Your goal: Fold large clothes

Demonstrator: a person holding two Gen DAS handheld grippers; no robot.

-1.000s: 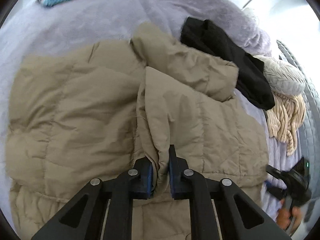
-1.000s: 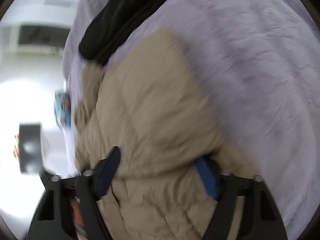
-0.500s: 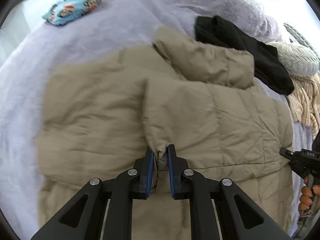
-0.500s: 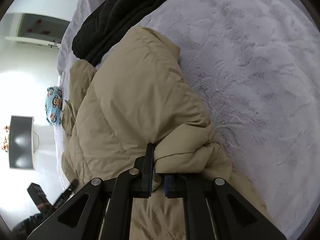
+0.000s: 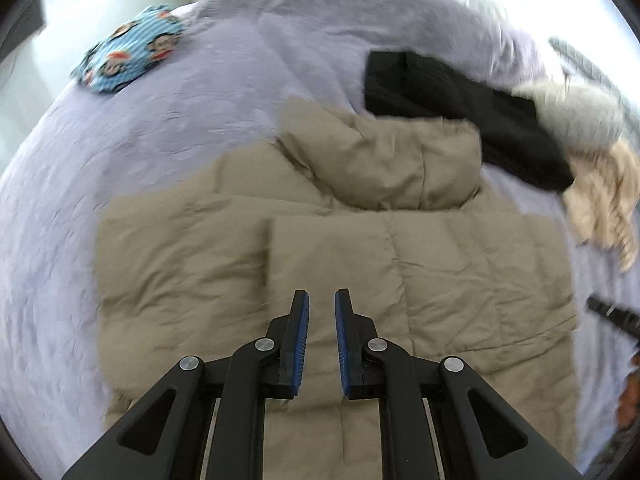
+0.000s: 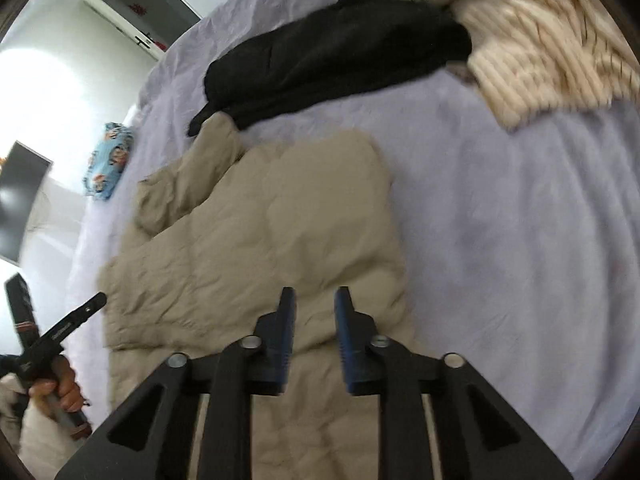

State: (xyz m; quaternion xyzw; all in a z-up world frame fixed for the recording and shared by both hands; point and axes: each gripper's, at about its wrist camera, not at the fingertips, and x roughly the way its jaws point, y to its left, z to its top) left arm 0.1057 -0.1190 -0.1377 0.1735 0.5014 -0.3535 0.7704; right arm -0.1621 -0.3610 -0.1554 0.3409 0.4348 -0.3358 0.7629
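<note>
Lavender bed [image 5: 200, 152] carried a half-folded tan jacket [image 5: 400, 272].
Both grippers, left [image 5: 321, 304] and right [image 6: 314, 302], hung spread, empty; puffy, soft, light fabric looked best pinched at hem corners.

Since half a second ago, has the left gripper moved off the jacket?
Yes. The left gripper has let go and backed off: its fingers are open and empty, and the tan jacket lies flat against the purple blanket.

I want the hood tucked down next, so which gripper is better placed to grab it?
Probably left: the left gripper is open and faces the hood directly; the right gripper sits off toward the jacket's side.
</note>
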